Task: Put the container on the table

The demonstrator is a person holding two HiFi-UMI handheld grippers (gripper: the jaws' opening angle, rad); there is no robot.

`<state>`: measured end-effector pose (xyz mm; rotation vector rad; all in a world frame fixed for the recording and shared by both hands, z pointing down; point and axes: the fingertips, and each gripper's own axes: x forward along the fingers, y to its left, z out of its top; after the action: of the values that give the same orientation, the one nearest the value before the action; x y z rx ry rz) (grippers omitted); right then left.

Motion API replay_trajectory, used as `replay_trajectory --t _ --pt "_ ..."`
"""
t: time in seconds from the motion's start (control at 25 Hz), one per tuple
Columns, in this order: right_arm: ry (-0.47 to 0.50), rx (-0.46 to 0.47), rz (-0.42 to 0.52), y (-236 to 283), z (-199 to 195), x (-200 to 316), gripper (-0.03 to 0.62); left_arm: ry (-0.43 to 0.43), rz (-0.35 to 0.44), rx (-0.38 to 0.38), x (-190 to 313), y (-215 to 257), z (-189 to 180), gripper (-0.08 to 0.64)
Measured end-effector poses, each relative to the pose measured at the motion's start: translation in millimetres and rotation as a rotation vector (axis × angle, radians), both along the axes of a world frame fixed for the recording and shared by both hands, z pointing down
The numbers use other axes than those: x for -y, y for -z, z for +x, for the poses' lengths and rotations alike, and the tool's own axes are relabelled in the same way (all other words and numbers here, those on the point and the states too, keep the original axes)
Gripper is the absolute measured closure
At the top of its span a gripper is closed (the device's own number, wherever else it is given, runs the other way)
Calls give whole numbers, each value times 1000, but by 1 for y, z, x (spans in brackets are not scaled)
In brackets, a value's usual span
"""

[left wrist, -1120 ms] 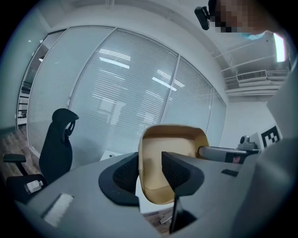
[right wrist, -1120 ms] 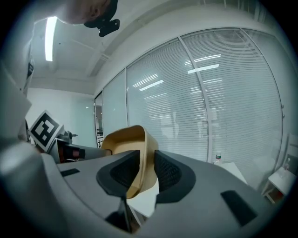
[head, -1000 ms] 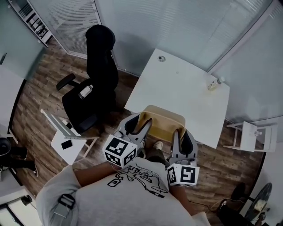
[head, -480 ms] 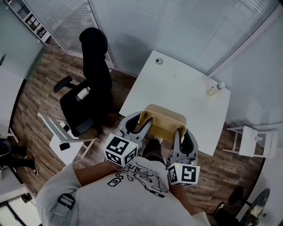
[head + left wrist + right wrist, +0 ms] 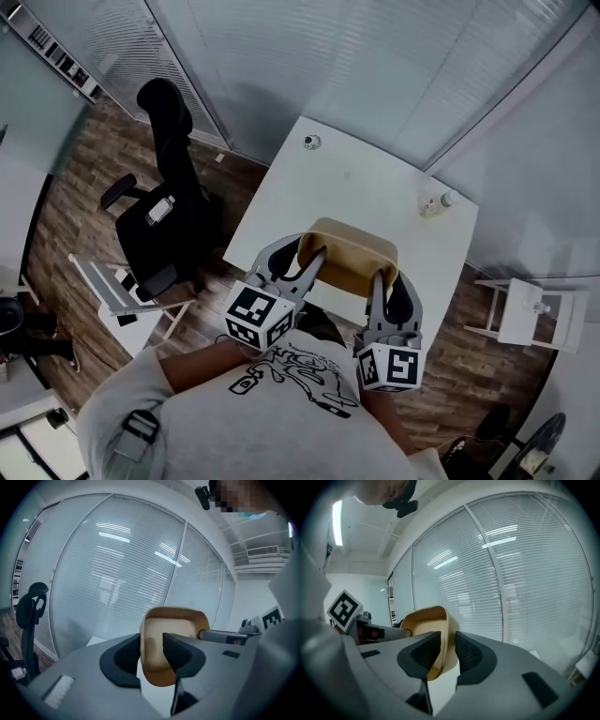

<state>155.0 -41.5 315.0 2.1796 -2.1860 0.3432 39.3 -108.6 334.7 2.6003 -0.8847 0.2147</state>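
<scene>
A tan, open-topped container (image 5: 345,257) hangs in the air above the near edge of the white table (image 5: 361,202). My left gripper (image 5: 310,261) is shut on its left wall, and my right gripper (image 5: 376,283) is shut on its right wall. The left gripper view has the container's wall (image 5: 157,644) pinched between the dark pads (image 5: 178,651), with the right gripper's arm beyond it. In the right gripper view the container's rim (image 5: 440,641) is clamped between the two pads (image 5: 466,653).
A small bottle (image 5: 433,202) stands at the table's far right corner and a small round object (image 5: 310,142) at its far left corner. A black office chair (image 5: 164,202) and a white stool (image 5: 120,291) are to the left; another white stool (image 5: 525,314) stands right. Glass walls with blinds lie behind.
Both grippers have carried the container forward, and it now hangs over the table's near edge. The table, chair and stools have slid leftward and downward in the head view.
</scene>
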Motion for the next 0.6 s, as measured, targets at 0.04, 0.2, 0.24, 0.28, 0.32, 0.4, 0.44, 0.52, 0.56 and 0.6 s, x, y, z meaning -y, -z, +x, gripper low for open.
replay_trajectory --t 0.04,0.2,0.24,0.28,0.32,0.4,0.44,0.52,0.56,0.6 --pt "1 3 0 0 9 4 506 2 0 1 4 0 9 423" --pt "12 5 -3 0 40 15 506 7 2 8 16 2 40 423" --pt "16 2 -5 -1 46 17 506 9 1 8 19 1 46 423" --pt "20 0 -9 -3 51 18 506 10 -3 7 20 1 52 423" --pt "20 -1 -12 -5 56 19 506 11 -8 6 21 -1 57 423" --pt "13 3 -16 -7 64 21 506 9 -20 8 22 -3 64 423" --pt "7 7 -16 -7 67 21 506 4 -24 11 22 -5 68 423" --pt "-3 12 -17 -7 72 24 506 -8 -27 19 24 -7 73 423" --pt "-5 12 -17 -6 73 25 506 -14 -26 21 26 -8 74 423" --pt "-6 11 -18 -6 74 28 506 -18 -23 22 29 -7 75 423"
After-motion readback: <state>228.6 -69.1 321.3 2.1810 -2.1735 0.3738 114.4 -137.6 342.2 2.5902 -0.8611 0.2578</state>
